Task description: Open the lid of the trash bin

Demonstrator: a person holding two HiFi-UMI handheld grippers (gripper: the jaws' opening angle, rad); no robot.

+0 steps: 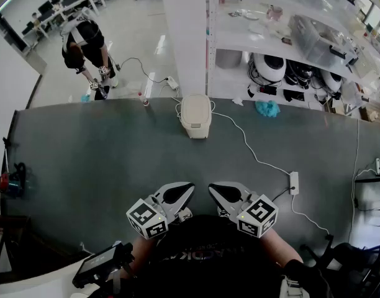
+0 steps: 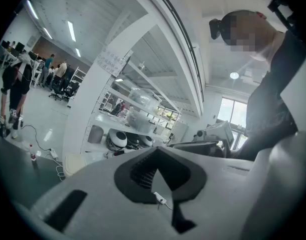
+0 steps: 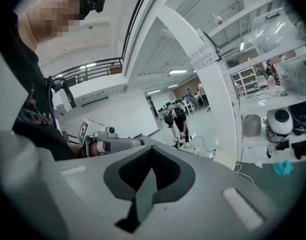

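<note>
Bin [image 1: 195, 115] stood at the far edge of the table [image 1: 84, 160] with its lid down, so its contents were hidden. The left gripper [image 1: 179, 193] hung near the person's body, jaws together on nothing and well apart from the bin. The right gripper [image 1: 218, 192], just beside it, was the same.

The risks, as I judged them: the bin looked light and sat at the table's edge, so a push on the lid from the near side could tip it or shove it off the back. The cable [image 1: 252, 153] running from beside the bin to the strip [image 1: 294, 182] could snag the right gripper on the reach.

On the shelf at right, a clear box [image 1: 314, 33] held things too small to tell.
</note>
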